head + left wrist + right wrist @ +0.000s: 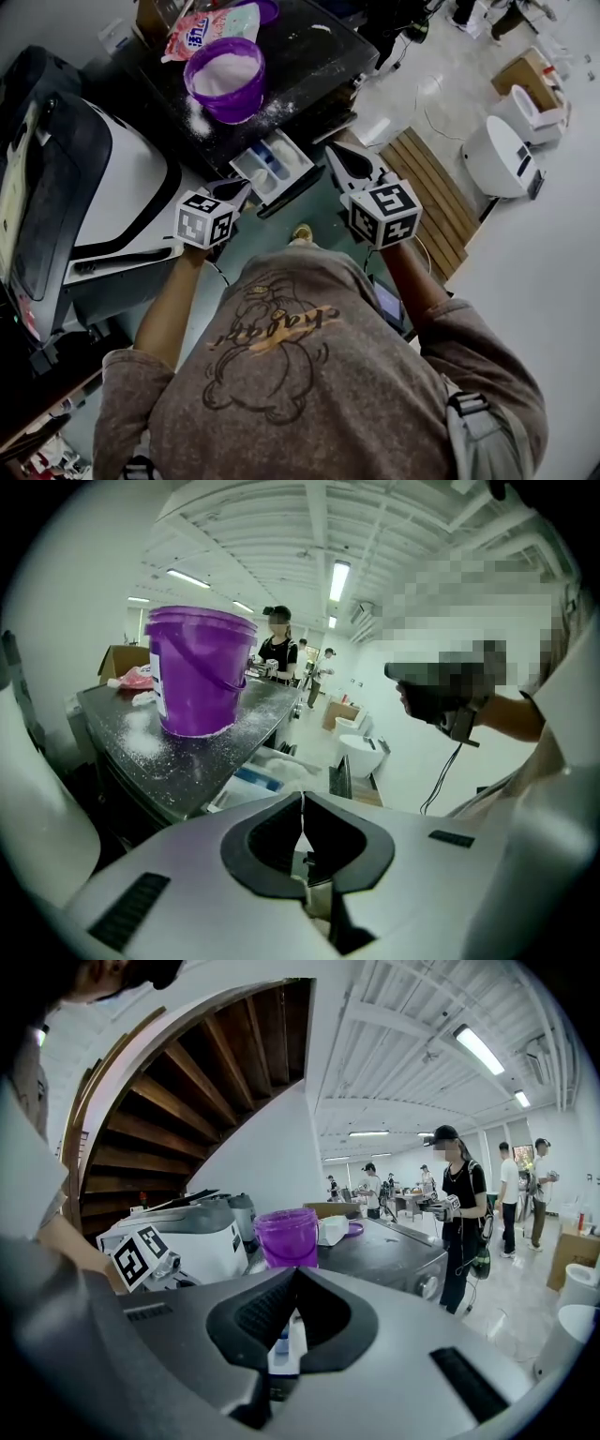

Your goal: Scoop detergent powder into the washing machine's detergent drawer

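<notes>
A purple bucket (225, 80) (199, 672) (287, 1237) holding white powder stands on the dark washing machine top (309, 56). Below its front edge the white detergent drawer (272, 169) (258, 775) is pulled out, with blue inserts and white powder in it. My left gripper (242, 190) (302, 797) is shut, its tips just at the drawer's near left corner. At the drawer's right, a little apart from it, my right gripper (339, 155) (295, 1271) is shut too. I see nothing between either pair of jaws. No scoop shows in any view.
A detergent bag (202, 33) and a purple lid (267, 9) lie behind the bucket, and spilled powder (197, 117) dusts the top. A white machine (122, 178) stands at the left, a wooden pallet (427, 187) and white fixtures (502, 155) at the right. A person (459, 1213) stands beyond.
</notes>
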Action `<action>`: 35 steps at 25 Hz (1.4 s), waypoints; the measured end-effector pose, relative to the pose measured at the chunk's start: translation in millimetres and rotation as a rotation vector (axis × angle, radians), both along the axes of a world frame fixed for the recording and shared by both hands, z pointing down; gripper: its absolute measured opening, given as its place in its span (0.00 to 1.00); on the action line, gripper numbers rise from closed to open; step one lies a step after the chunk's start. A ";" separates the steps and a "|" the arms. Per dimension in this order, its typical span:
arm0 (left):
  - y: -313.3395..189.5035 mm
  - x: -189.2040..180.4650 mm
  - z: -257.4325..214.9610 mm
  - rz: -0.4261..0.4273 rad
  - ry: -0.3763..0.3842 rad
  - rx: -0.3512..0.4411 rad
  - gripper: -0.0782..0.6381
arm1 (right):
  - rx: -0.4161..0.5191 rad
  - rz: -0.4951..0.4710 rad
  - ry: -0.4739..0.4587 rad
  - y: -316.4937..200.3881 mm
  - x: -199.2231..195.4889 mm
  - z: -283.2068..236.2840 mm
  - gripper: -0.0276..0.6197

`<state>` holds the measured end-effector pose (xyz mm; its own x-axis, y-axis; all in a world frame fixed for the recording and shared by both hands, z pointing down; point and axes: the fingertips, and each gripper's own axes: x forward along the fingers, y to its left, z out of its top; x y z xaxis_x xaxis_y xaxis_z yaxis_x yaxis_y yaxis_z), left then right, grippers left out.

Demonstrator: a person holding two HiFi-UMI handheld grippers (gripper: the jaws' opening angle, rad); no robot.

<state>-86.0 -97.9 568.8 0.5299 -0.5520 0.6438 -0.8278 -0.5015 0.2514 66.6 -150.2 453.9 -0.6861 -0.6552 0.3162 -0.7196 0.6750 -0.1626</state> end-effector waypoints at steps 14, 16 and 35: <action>-0.4 10.1 7.4 0.121 -0.229 0.135 0.14 | -0.003 -0.004 0.016 1.8 1.2 0.1 0.05; 0.0 10.3 11.0 0.139 -0.273 0.146 0.14 | -0.004 -0.004 0.016 1.5 2.2 0.0 0.05; 0.8 21.4 11.3 0.273 -0.506 0.272 0.14 | -0.006 0.001 0.018 1.6 8.8 1.5 0.05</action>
